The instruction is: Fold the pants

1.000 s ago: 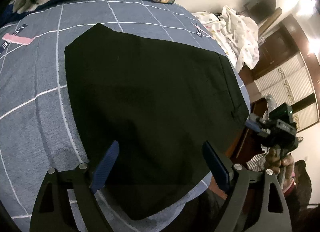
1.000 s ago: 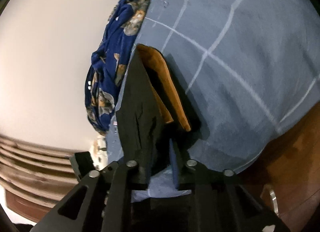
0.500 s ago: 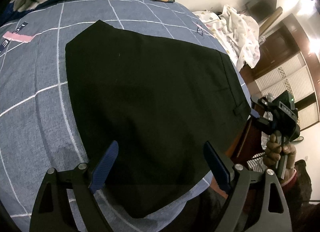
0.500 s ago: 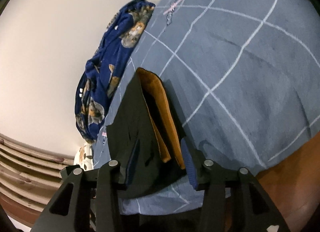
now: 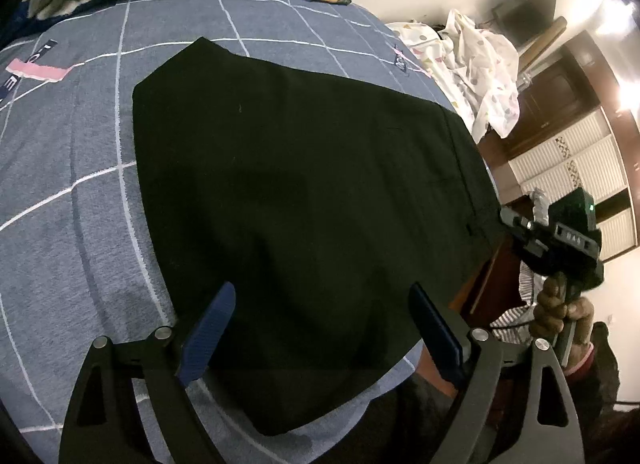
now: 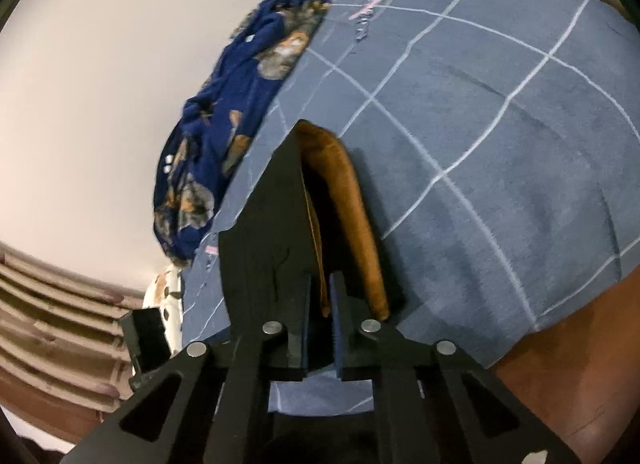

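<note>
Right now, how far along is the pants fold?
Done: the black fabric pants lie flat, already doubled, on the grey grid-lined bedsheet. In hand: the right claw pinches their orange-lined waistband edge; the left claw hovers open. Left: the next fold over.

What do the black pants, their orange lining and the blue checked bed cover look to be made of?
Black pants: smooth matte woven cloth, probably suiting; it lies flat and shows no sheen. Orange lining: soft, slightly fuzzy fabric, maybe fleece. Blue checked bed cover: brushed, velvety textile with a mottled nap. Right gripper pinches the waistband.
</note>
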The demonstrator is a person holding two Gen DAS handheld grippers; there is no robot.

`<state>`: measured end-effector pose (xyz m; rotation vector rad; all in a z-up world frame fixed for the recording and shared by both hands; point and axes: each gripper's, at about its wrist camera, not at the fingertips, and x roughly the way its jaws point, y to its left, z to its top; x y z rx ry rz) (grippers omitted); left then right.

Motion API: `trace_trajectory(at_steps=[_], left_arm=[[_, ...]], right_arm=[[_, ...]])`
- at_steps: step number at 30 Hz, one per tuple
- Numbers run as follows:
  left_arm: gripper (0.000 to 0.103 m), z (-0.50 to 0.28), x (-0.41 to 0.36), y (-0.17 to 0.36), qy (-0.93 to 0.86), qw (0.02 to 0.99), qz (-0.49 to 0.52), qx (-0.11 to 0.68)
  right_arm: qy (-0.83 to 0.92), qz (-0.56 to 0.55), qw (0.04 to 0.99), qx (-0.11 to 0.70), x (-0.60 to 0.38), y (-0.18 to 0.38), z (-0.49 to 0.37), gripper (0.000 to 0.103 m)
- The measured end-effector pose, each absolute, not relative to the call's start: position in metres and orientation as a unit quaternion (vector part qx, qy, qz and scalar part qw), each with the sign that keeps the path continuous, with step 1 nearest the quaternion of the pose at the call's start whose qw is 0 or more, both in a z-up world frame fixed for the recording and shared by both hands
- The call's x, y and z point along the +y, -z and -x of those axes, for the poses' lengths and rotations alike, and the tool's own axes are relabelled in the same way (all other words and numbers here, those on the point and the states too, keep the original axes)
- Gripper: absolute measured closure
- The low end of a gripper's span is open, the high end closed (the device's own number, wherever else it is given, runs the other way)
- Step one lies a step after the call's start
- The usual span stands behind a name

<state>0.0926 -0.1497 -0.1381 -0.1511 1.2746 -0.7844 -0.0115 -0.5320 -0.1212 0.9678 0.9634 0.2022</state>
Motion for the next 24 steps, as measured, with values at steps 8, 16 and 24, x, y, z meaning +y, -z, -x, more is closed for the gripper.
trace_trajectory(at_steps=[8,16,24], left_arm=[[0.014,-0.092,-0.149,0.144,0.355,0.730,0.059,0.581],[0.012,-0.090,-0.154,0.144,0.357,0.733,0.052,0.577],[0.012,-0.088,-0.150,0.143,0.365,0.734,0.057,0.570]], right_arm=[[-0.076,-0.457,0.757,0.460,-0.540,0.146,0.017,0.097],[-0.061,-0.361,0.799,0.478,-0.527,0.120,-0.002,0.089],[-0.037,-0.332,0.808,0.485,-0.530,0.126,-0.023,0.073]])
